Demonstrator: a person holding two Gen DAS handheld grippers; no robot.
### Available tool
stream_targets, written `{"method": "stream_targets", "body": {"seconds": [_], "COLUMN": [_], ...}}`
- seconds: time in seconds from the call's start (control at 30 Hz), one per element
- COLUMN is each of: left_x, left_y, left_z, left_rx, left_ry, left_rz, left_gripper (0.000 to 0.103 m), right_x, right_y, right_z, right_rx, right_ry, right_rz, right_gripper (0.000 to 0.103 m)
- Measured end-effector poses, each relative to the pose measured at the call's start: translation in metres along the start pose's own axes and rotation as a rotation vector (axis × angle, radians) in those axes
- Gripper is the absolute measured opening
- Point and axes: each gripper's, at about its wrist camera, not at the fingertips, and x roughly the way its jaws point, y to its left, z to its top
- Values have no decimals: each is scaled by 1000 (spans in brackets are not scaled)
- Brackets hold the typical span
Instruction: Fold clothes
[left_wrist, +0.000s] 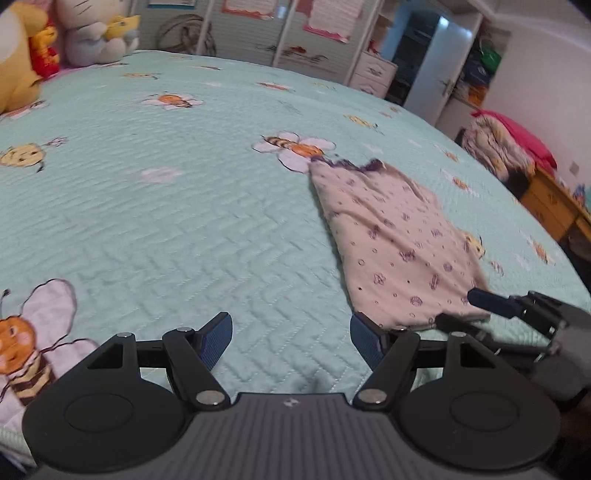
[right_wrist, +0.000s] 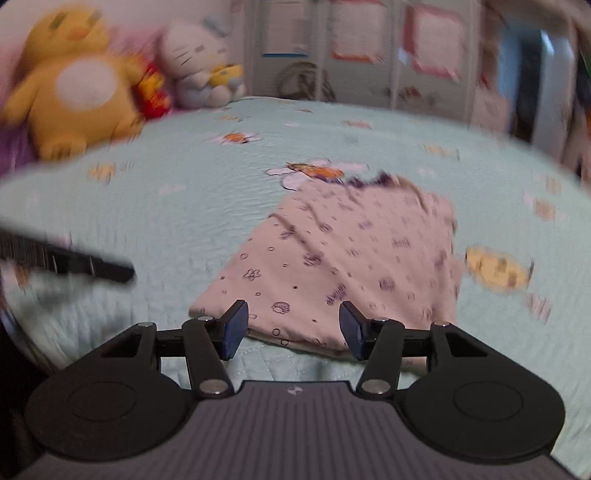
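A pale pink garment (left_wrist: 399, 243) with small purple prints lies folded flat on the mint bedspread (left_wrist: 166, 206). It also shows in the right wrist view (right_wrist: 343, 258). My left gripper (left_wrist: 291, 341) is open and empty, just left of the garment's near corner. My right gripper (right_wrist: 291, 328) is open and empty, its fingers at the garment's near edge. The right gripper also shows in the left wrist view (left_wrist: 469, 308), at the garment's near right corner. A dark blurred part of the left gripper (right_wrist: 92, 267) shows at the left of the right wrist view.
Plush toys sit at the head of the bed: a yellow duck (right_wrist: 74, 85) and a white cat (right_wrist: 199, 62). A wardrobe (left_wrist: 295, 33) stands beyond the bed. A wooden dresser (left_wrist: 554, 206) with piled clothes (left_wrist: 506, 147) stands to the right.
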Motion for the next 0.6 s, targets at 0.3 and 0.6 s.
{"method": "stream_targets", "body": {"seconds": [0.3, 0.6], "left_x": [0, 7], "left_y": [14, 22], "left_z": [-12, -15], "left_rx": [-55, -88], "left_ry": [24, 38], "left_rz": [-17, -32], "left_gripper": [74, 74], "right_x": [14, 31], "right_y": [53, 86], "right_z": [-16, -17], "right_rx": [-337, -530], "right_ry": [-2, -53], "right_rz": [-122, -192], "right_gripper": [48, 47]}}
